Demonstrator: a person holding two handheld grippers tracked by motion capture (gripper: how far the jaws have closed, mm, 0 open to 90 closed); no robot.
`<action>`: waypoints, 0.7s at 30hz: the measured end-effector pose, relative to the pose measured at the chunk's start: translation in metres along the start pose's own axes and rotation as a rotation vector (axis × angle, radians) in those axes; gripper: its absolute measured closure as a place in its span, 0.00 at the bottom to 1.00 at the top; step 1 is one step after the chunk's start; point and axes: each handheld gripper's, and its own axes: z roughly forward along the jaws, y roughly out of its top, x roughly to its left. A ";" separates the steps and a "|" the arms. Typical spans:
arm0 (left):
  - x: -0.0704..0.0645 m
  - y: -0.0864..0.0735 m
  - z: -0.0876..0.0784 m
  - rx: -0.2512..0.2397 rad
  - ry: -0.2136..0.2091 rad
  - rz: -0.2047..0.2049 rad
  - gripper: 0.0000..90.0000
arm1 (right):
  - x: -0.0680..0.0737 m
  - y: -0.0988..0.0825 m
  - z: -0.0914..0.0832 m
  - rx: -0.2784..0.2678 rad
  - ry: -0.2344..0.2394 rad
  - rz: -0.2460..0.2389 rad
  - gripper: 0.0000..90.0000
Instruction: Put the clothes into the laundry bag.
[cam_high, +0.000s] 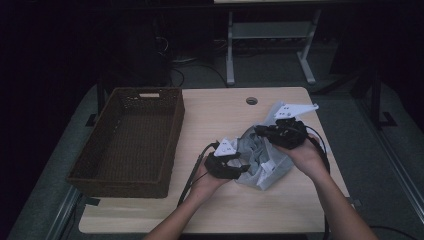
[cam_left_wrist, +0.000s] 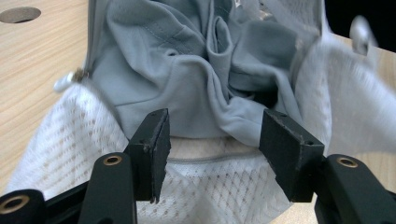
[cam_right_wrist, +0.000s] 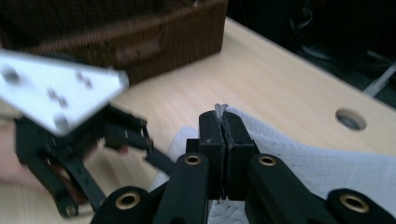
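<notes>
grey garment (cam_left_wrist: 196, 70) inside a white mesh laundry bag (cam_left_wrist: 60, 135), on the wooden table (cam_high: 210, 112) right of the woven basket (cam_high: 130, 140). left gripper (cam_left_wrist: 212, 140): jaws apart, bag opening between them, untouched. right gripper (cam_right_wrist: 223, 135): jaws clamped on the bag's far edge.

Light wooden table (cam_high: 220, 112), rectangular, pale grain, rounded corners. Round cable hole (cam_high: 251, 101) near the far edge, centre-right. Dark brown woven wicker basket (cam_high: 170, 131) sits on the left part, long side running front to back, handle slot in the far wall. White mesh laundry bag (cam_high: 272, 175) with grey cloth (cam_high: 252, 147) inside rests on the right-centre of the tabletop, near the basket, not touching it. Near edge bare wood.
</notes>
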 end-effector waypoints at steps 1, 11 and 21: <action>0.000 0.000 0.000 -0.002 -0.002 0.000 0.46 | -0.001 0.003 -0.002 -0.014 0.003 0.001 0.98; -0.001 0.005 0.019 0.062 0.069 0.015 0.74 | 0.009 0.015 -0.010 -0.073 0.039 -0.009 0.98; -0.004 0.035 -0.034 -0.133 0.073 0.041 0.94 | 0.006 0.015 -0.016 -0.108 0.080 0.015 0.98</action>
